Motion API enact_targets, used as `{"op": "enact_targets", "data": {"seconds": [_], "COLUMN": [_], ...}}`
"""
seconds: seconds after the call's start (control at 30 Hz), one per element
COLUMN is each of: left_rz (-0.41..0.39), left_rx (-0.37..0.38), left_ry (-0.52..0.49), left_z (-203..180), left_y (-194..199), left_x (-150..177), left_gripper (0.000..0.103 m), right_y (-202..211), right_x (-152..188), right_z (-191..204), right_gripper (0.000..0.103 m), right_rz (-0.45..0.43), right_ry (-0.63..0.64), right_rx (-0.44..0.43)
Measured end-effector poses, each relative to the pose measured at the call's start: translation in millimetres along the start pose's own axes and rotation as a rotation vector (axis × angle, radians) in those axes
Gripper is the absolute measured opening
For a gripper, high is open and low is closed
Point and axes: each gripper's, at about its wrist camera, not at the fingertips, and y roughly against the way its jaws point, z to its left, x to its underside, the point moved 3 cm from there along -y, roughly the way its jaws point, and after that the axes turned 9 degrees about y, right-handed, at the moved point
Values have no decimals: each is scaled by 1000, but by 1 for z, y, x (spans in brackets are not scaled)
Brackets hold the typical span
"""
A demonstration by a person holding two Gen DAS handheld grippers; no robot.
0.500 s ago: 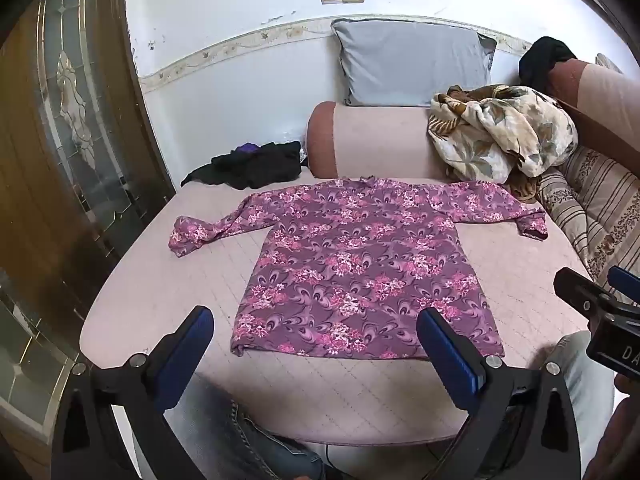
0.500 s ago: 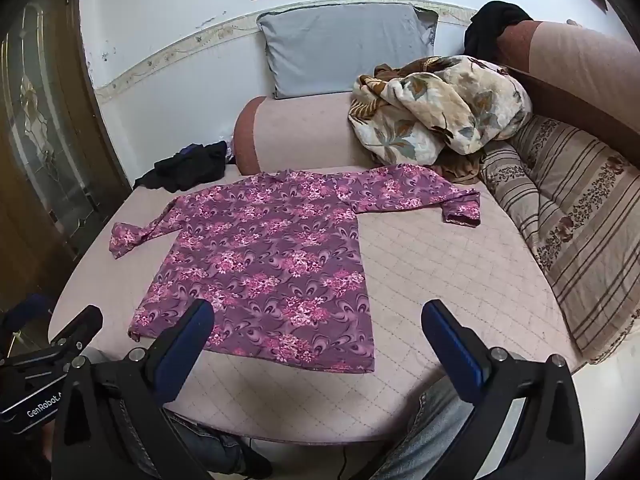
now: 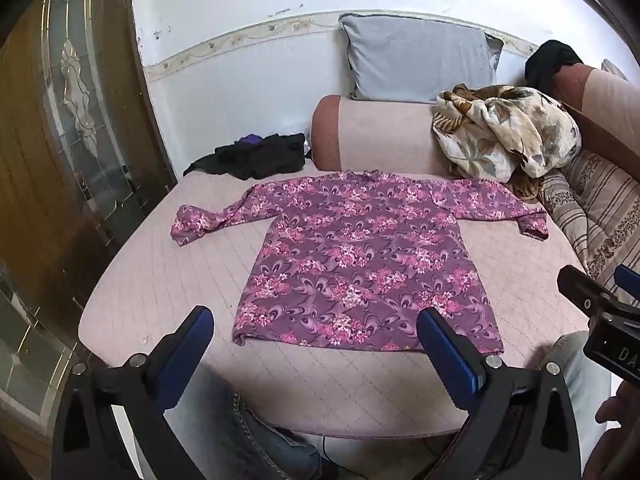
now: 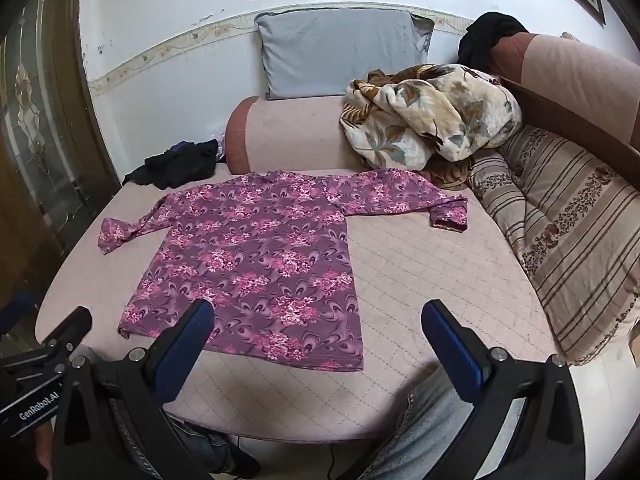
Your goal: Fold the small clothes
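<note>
A purple floral long-sleeved top lies flat on the pink quilted sofa seat, both sleeves spread out; it also shows in the right wrist view. My left gripper is open and empty, held above the seat's front edge near the hem. My right gripper is open and empty, near the hem's right corner. Each gripper shows at the edge of the other's view: the right one, the left one.
A grey pillow stands on a pink bolster at the back. A crumpled floral blanket lies back right, a black garment back left. Striped cushions line the right side. A wooden glass door stands left.
</note>
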Motion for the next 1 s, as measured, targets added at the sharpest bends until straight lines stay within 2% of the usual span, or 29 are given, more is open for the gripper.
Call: {"op": "enact_targets", "data": {"seconds": [0.17,1.0], "left_rz": [15,21], "left_rx": [8,19], "left_ry": [34,37], "left_z": [11,8], "left_y": [3,9], "left_x": [-1,-1], "left_gripper": [103,103], "right_y": [-1,14], "right_x": [1,-4], "right_z": [6,5], "right_gripper": [103,103], "right_rz": [7,-12], "right_ry": [17,10], "right_rx": [-10,-4]}}
